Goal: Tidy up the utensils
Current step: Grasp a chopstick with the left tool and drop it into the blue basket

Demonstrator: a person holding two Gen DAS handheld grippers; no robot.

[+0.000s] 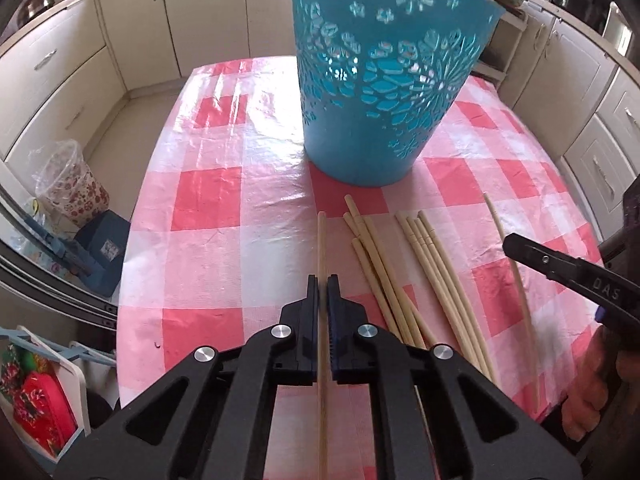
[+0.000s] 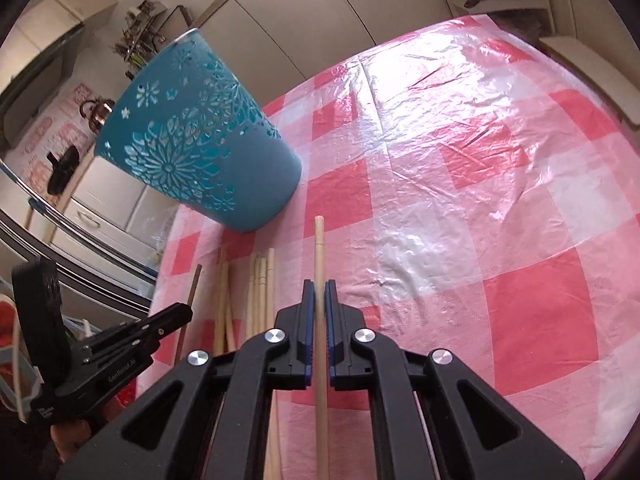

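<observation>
You've got a chopstick in each gripper right now. The left gripper [image 1: 322, 280] has its jaws closed tight on one chopstick [image 1: 321, 240], gripped around mid-length so the tip pokes up toward the blue basket [image 1: 384, 80] at the top middle of the left wrist frame. The right gripper [image 2: 319, 286] is clamped the same way on its own chopstick [image 2: 319, 248].

My take for dropping them in: the basket is tall, so lift well clear of the rim before you tilt, and get the stick close to upright so it slides in instead of catching on the cut-out pattern. Do one hand at a time so the two don't clash over the opening.

The rest of the chopsticks [image 1: 420, 264] are lying loose on the counter [image 1: 224, 200], lower right of centre in the left view, just in front of the basket.

View differences: only the left view gives a proper look at that pile fanned out. The right view shows the big bare stretch of checked cloth on the right of the frame.
</observation>
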